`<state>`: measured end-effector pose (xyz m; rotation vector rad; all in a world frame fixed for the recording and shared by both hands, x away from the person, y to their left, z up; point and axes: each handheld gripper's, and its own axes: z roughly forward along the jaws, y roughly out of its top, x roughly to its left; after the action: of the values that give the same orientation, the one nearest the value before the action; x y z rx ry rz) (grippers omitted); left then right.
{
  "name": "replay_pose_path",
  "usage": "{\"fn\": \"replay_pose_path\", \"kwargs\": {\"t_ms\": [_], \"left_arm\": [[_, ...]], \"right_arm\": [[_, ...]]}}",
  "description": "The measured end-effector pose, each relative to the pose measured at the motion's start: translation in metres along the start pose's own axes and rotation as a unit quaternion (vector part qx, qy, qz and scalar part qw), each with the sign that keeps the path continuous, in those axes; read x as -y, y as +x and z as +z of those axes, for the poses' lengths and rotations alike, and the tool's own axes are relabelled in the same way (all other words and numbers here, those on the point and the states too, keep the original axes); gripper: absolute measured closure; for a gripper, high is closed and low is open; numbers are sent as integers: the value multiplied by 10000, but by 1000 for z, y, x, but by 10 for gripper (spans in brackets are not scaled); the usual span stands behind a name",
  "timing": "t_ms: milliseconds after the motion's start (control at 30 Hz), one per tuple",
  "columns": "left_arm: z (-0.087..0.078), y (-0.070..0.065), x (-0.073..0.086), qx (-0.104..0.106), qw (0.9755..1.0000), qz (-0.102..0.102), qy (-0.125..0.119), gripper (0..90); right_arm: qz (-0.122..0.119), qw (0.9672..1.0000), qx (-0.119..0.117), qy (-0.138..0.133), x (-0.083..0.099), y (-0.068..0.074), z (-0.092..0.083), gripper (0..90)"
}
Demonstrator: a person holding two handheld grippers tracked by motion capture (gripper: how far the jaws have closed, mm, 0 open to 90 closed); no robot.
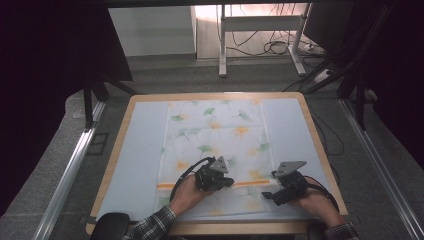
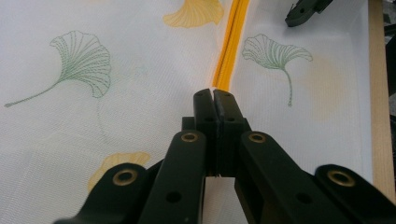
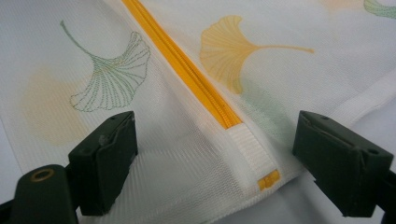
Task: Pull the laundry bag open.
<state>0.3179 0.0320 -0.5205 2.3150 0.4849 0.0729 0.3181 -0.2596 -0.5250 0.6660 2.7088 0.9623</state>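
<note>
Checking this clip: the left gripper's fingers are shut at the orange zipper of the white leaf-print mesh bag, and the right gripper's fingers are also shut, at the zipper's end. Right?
Not quite. The right gripper is open: in the right gripper view its fingers stand wide apart on either side of the zipper's end. The rest holds: the left gripper is shut at the orange zipper of the mesh bag.

Wood-edged table (image 1: 320, 145) w/ pale blue mat (image 1: 140, 150); mesh bag (image 1: 215, 135) lies flat on mat.

Black two-jaw grippers: left gripper (image 1: 227, 182), right gripper (image 1: 266, 195), brass rivets, grey three-cornered top plates, black trailing cables. Plaid sleeves (image 1: 152, 224).
</note>
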Motion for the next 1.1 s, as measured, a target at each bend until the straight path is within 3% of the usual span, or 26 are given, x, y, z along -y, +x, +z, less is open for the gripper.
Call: {"fn": "replay_pose_path", "kwargs": {"t_ms": [1100], "left_arm": [[-23,4,16,-110,9998,-104,-96,900]], "right_arm": [[18,10000,21,-8,0,0,0,142]]}}
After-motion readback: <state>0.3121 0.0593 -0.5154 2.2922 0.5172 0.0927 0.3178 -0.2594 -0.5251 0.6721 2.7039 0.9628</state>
